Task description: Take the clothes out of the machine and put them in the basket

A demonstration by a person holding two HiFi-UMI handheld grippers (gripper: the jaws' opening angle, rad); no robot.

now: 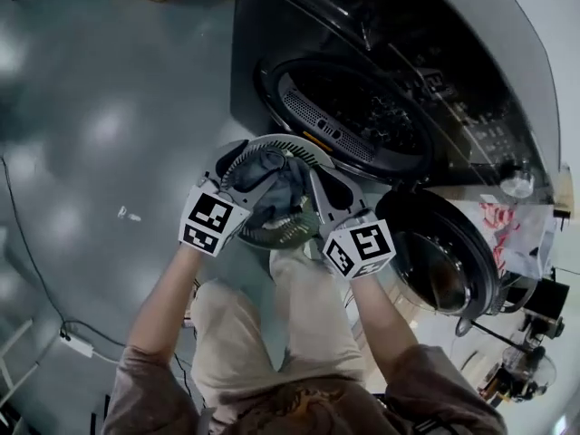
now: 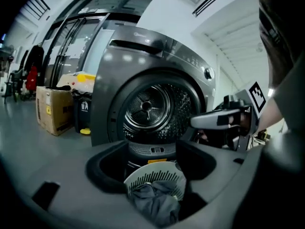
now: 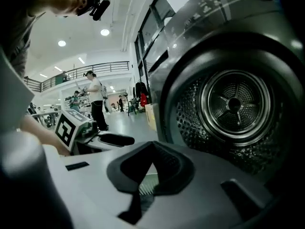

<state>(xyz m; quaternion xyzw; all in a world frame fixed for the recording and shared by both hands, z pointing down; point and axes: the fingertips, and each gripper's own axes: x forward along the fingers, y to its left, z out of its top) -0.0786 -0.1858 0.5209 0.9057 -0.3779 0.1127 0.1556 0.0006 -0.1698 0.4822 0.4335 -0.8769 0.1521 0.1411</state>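
Right below, framed by the wide-apart, empty jaws of the left gripper (image 2: 152,147): a white slotted round plastic basket (image 2: 159,176) with a crumpled grey cloth garment (image 2: 153,203) bunched inside, clear of both jaws. Alongside on the right, the right gripper (image 3: 152,146), tips pinched together on nothing, with only a sliver of basket slats beneath. Just past both grippers, a dark grey front-loading machine (image 2: 143,56), its round door (image 1: 444,265) swung open close off the right gripper's outer side. Deeper in, straight ahead of the jaws, a perforated steel drum (image 2: 148,106), bare in both gripper views. Probably little or nothing left to fetch, then.

Risks from here:
- Missing a small item low at the drum's front, a spot hidden behind the gripper bodies in both gripper views.
- Dragging the garment over the rim with a jaw on the way up, given the loose bunching near the edge.
- Knocking the open door with the right gripper on a careless swing back toward the drum.

Head view alone: the open door, plus the basket's place between the person's knees and the machine. Left gripper view alone: a clean look at garment and basket between the jaws. Right gripper view alone: people (image 3: 95,99) standing well off in the hall beyond the left gripper
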